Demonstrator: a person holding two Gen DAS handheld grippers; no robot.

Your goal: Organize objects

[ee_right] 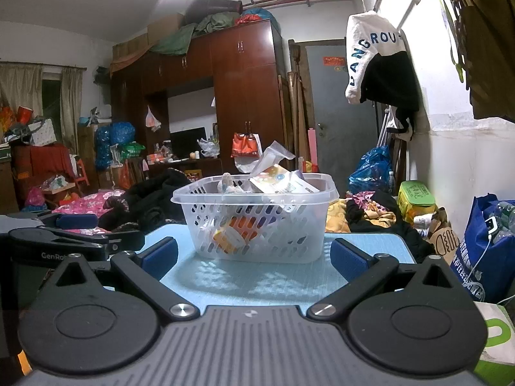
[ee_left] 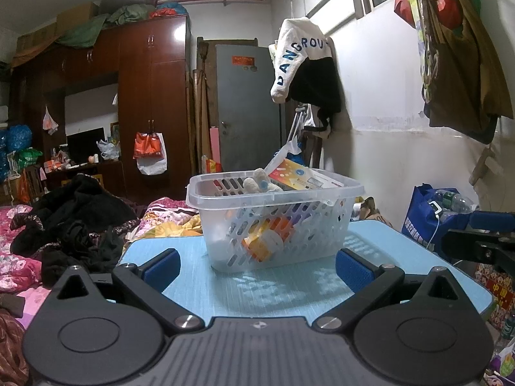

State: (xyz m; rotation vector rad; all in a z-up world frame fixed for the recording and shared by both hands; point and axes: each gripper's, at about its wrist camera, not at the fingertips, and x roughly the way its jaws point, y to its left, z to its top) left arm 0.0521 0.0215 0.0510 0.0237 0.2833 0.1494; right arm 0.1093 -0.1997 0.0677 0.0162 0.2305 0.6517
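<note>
A clear plastic basket (ee_left: 305, 199) (ee_right: 199, 199) stands on the light blue table (ee_left: 289, 292) (ee_right: 244, 283). Inside it lie an orange and white box (ee_left: 267, 241) (ee_right: 235, 231), a colourful flat box (ee_left: 302, 178) (ee_right: 280, 183) leaning on the rim, a pale soft toy (ee_left: 257, 183) and a clear wrapper (ee_right: 273, 154). My left gripper (ee_left: 257, 265) is open just short of the basket, nothing between its blue pads (ee_left: 352, 270). My right gripper (ee_right: 254, 257) is open too, empty, facing the basket. Each gripper shows at the edge of the other's view.
A bed with pink bedding (ee_left: 19, 267) and dark clothes (ee_left: 74, 215) lies to the left. A blue bag (ee_left: 428, 218) (ee_right: 486, 244) stands at the right by the white wall. Clothes hang from a rail (ee_left: 305, 61). A brown wardrobe (ee_left: 151, 103) and grey door (ee_left: 248, 109) are behind.
</note>
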